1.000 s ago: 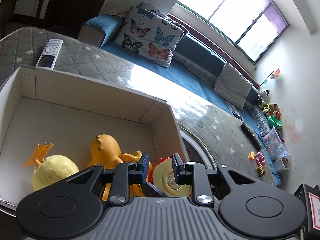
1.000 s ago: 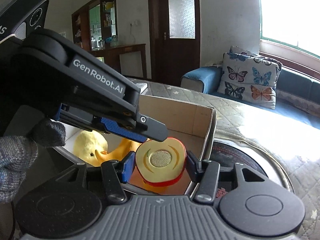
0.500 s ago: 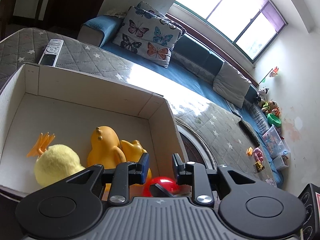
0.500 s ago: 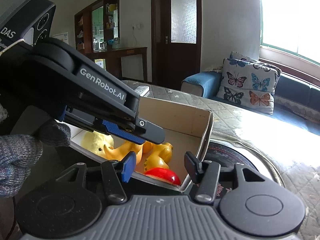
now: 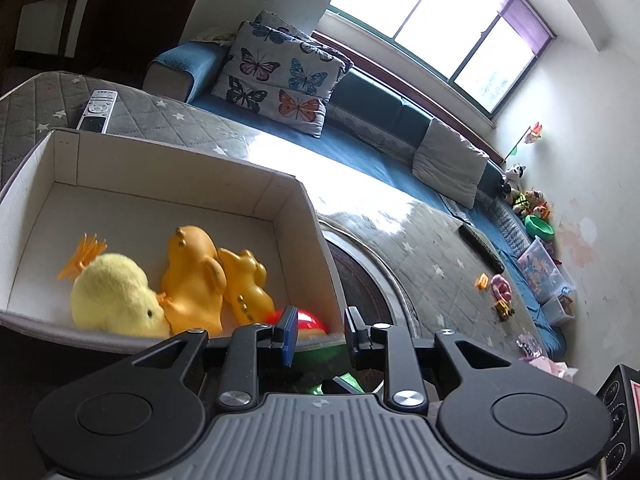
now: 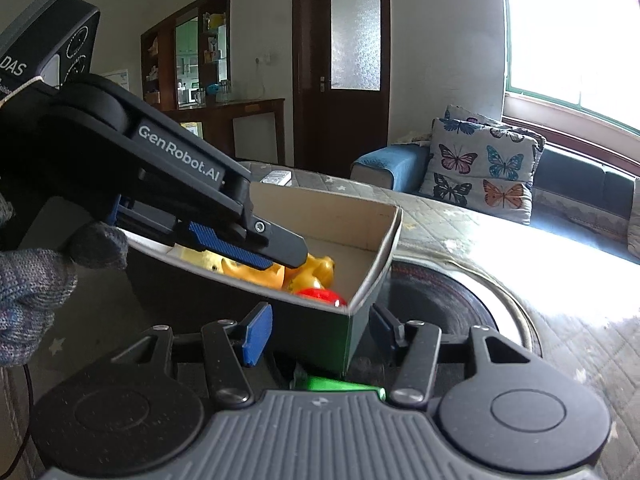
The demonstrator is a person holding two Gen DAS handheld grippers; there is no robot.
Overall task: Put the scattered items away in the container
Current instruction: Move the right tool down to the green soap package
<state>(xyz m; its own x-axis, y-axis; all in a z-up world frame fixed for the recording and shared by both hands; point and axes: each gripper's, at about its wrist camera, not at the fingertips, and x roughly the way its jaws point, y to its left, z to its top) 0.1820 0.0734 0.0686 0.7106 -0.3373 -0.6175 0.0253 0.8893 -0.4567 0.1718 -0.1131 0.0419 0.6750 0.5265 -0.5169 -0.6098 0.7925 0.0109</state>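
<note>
The open-topped white cardboard box (image 5: 280, 196) rests on a grey quilted, star-patterned cover (image 5: 168, 120) and holds all the toys listed here. At its left end lies a fluffy pale-yellow plush chick with orange tuft (image 5: 114, 300). Just beside it, touching, is an orange rubber dinosaur toy (image 5: 192, 268), followed by a second, smaller orange rubber toy (image 5: 246, 280) that presses against the first. In the near right corner of the box sits a glossy red rounded plastic toy (image 5: 308, 320), partly hidden by the box wall. The left gripper (image 5: 318, 338) hangs just outside the near wall of the box; its fingers (image 5: 289, 334) stand moderately apart with nothing between them, and a grey knitted glove (image 6: 32, 280) covers the hand carrying it. The right gripper (image 6: 318, 332) is positioned at the near corner of the box; its fingers (image 6: 258, 334) stand apart on either side of that corner without pressing on it, and they hold nothing. A small green object (image 6: 340, 385) lies below the box corner, close to the right gripper body; its identity cannot be determined. A grey remote control (image 5: 98, 110) lies on the cover beyond the far left wall of the box. To the right, a butterfly-print cushion (image 5: 280, 80) leans on the blue sofa (image 5: 380, 152) under the window (image 5: 440, 20).
</note>
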